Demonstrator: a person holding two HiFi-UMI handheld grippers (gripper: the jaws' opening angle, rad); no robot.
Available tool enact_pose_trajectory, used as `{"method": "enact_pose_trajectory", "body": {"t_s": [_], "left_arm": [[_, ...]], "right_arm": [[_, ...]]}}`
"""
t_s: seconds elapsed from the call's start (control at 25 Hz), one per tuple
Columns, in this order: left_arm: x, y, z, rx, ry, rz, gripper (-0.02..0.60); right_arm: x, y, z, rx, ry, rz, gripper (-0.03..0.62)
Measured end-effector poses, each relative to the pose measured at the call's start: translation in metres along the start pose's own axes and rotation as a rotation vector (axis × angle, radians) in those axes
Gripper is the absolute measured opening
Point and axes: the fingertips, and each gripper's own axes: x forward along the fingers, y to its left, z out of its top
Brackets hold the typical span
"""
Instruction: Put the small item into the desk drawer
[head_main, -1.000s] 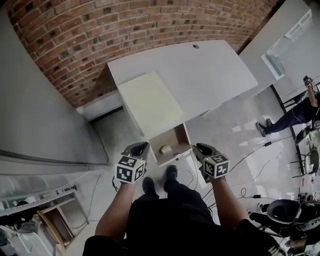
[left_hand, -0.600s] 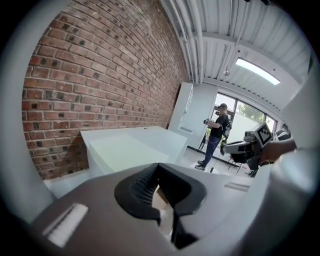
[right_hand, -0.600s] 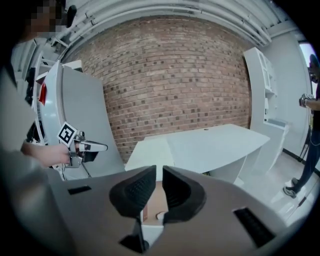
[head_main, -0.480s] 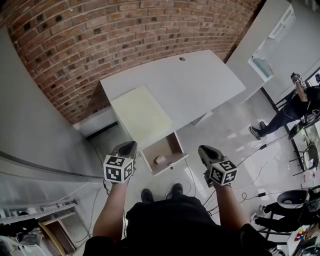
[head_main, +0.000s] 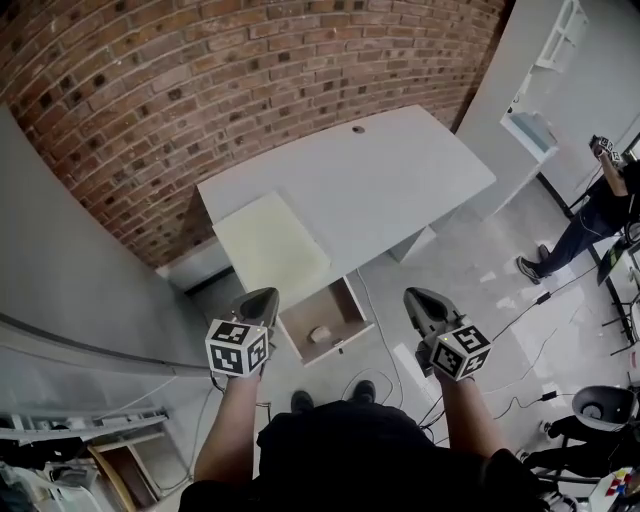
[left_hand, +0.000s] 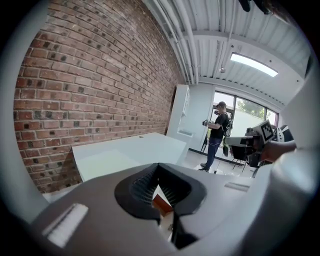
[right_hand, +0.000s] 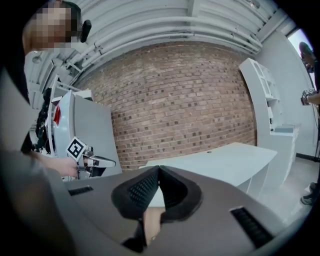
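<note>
The desk drawer (head_main: 345, 305) stands pulled open below the pale yellow cabinet top (head_main: 270, 245), under the white desk (head_main: 400, 170). A small tan item (head_main: 320, 334) lies inside the drawer, near its front. My left gripper (head_main: 268, 293) hovers to the left of the drawer and my right gripper (head_main: 412, 294) to its right, both clear of it. In the left gripper view the jaws of the left gripper (left_hand: 158, 166) meet with nothing between them. The right gripper (right_hand: 158, 168) is also shut and empty.
A brick wall (head_main: 200, 90) runs behind the desk. A grey panel (head_main: 70, 290) stands at the left, white shelving (head_main: 545, 70) at the upper right. A person (head_main: 600, 200) stands at the right. Cables (head_main: 520, 350) cross the floor, and a chair (head_main: 600, 410) sits at the lower right.
Both grippers have drawn back from the drawer front and apart, and the view has pulled away from the desk. The item stays in the open drawer.
</note>
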Motion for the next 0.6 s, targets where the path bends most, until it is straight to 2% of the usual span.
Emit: {"method": "enact_pose_trajectory", "body": {"t_s": [0.24,0.44,0.6], "left_arm": [[0.004,-0.030,0.048,0.036,-0.059,0.034,0.011],[-0.007,-0.047,0.088,0.087,-0.131,0.064,0.011],[-0.012,-0.051,0.100,0.111,-0.159,0.095,0.011]], "right_arm": [[-0.014,-0.023,0.049,0.019,-0.140,0.088,0.014],[-0.019,-0.025,0.084,-0.070,-0.202,0.144,0.012],[-0.018,-0.016,0.102,-0.075,-0.246,0.180,0.012]]}}
